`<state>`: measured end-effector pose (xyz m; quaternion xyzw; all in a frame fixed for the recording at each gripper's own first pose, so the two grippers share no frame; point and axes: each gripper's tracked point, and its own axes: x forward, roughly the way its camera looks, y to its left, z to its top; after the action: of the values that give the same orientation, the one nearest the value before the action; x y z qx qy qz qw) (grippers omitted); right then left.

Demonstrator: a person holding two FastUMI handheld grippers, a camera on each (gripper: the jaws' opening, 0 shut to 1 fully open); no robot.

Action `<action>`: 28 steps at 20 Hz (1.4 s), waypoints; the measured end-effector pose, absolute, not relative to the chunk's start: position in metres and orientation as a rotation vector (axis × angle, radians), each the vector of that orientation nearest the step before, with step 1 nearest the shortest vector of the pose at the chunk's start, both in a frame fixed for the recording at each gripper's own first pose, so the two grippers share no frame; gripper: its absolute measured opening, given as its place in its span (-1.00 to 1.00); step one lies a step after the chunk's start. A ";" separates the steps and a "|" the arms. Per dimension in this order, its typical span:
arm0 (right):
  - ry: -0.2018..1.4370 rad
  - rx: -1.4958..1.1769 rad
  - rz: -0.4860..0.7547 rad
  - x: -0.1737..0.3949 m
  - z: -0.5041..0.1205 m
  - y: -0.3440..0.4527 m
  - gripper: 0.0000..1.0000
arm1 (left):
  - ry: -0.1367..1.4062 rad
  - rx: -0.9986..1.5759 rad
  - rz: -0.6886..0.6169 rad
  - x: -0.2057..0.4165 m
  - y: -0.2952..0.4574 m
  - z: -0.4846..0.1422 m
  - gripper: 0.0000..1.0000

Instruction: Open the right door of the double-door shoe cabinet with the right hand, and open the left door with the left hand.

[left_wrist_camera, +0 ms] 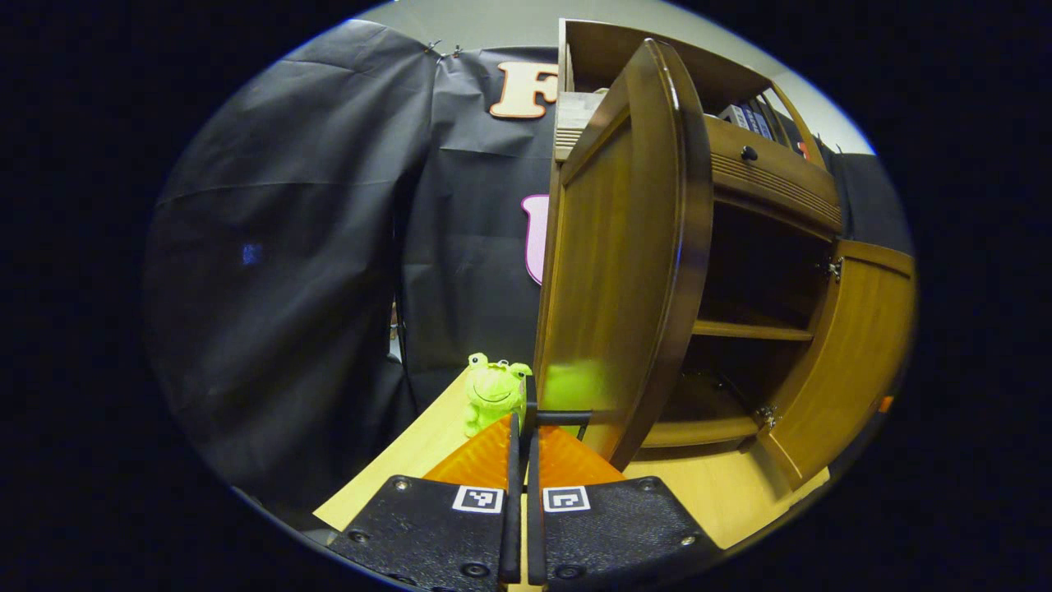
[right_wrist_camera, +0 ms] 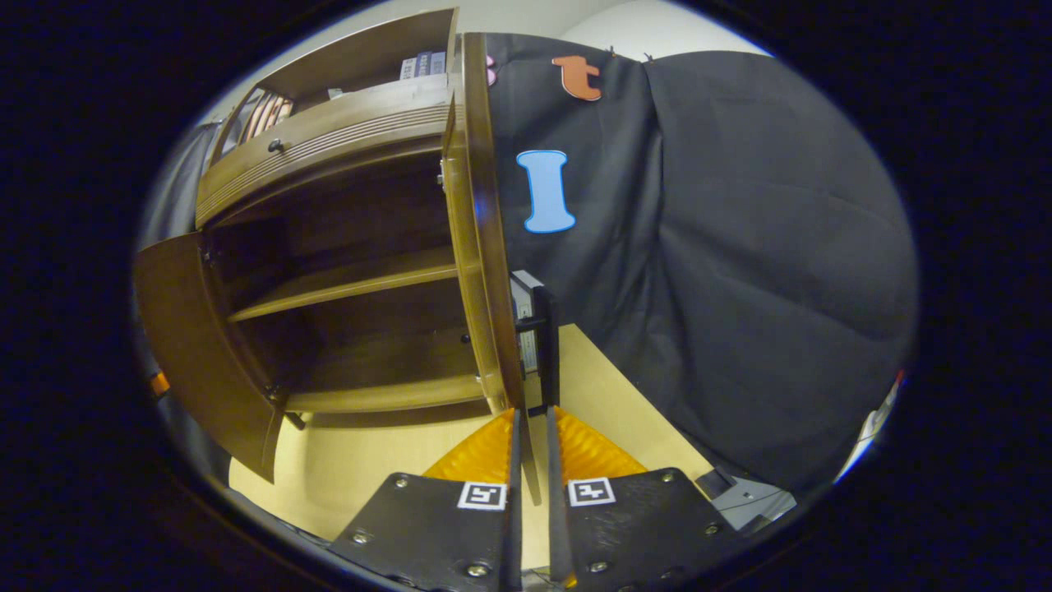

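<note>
The shoe cabinet point(left_wrist_camera: 764, 247) stands on a pale table point(left_wrist_camera: 723, 501), both doors swung wide. In the left gripper view we find the left door point(left_wrist_camera: 633, 271) open edge-on just ahead of the left gripper point(left_wrist_camera: 523, 419), whose fingers are pressed nearly together; whether they grip the dark handle there we cannot tell. A green frog toy point(left_wrist_camera: 493, 390) sits beside the door. In the right gripper view the right door point(right_wrist_camera: 481, 238) stands open, and the right gripper point(right_wrist_camera: 532, 419) is likewise closed, at the door's edge.

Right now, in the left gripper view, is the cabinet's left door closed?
No, the left door stands swung wide open, exposing the shelf inside.
</note>
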<state>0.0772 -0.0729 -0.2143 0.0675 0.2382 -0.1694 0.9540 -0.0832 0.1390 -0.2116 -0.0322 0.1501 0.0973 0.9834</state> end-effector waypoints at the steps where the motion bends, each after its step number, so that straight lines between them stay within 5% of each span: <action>1: 0.483 0.137 -0.344 0.077 -0.214 -0.072 -0.74 | 0.306 -0.066 0.192 -0.083 0.140 -0.213 -0.93; 28: 0.402 0.155 -0.209 0.111 -0.189 0.037 -0.73 | 0.331 -0.050 0.019 -0.085 0.178 -0.212 -0.94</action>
<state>0.1110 0.0371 -0.1893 0.0766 0.1993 -0.1034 0.9715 -0.0845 0.1778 -0.2118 -0.0249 0.1647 0.0095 0.9860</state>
